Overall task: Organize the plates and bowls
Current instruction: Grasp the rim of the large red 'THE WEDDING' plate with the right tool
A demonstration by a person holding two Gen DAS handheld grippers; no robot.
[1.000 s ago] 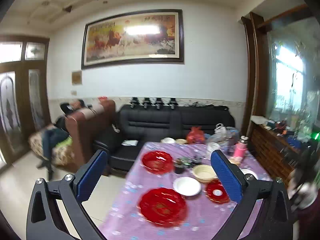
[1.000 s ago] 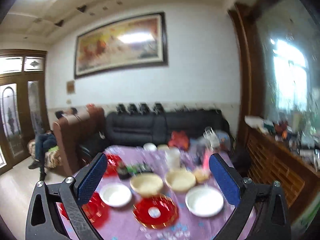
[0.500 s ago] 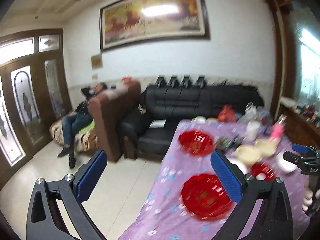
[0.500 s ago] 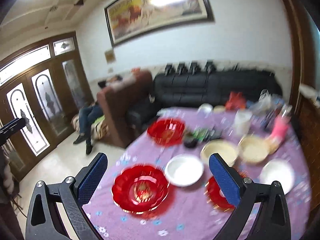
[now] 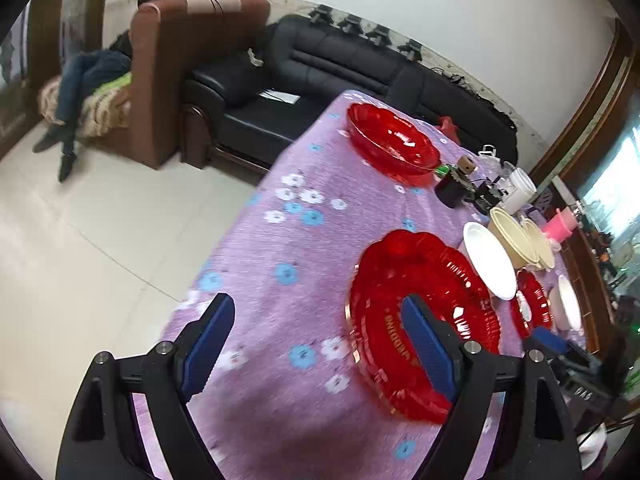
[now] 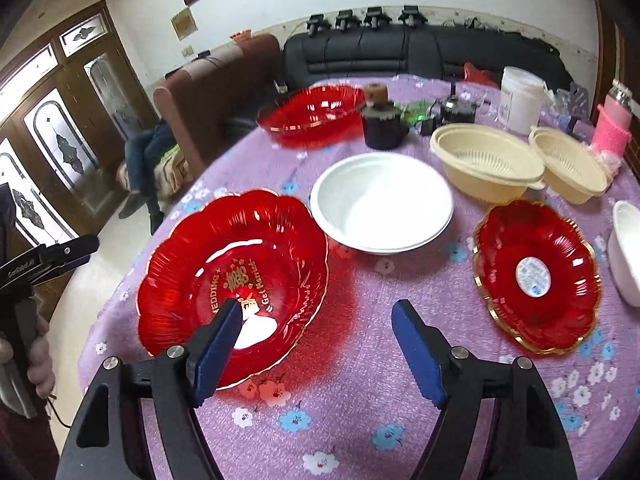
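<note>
Both grippers are closing with nothing gripped: left gripper (image 5: pixel 318 330) and right gripper (image 6: pixel 318 332) hover above the large red plate (image 6: pixel 234 280) on the table (image 6: pixel 360 420), beside a white bowl (image 6: pixel 382 200).

walls: white | floor (image 5: pixel 100 240): pale tile | seating: black sofa (image 5: pixel 340 68), brown armchair (image 5: pixel 192 60) | doors (image 6: pixel 60 128): dark wood, glazed

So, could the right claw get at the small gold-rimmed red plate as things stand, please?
Probably yes: the right claw, jaws closing on nothing, hovers beside the small gold-rimmed red plate, with only bare tablecloth between.
</note>
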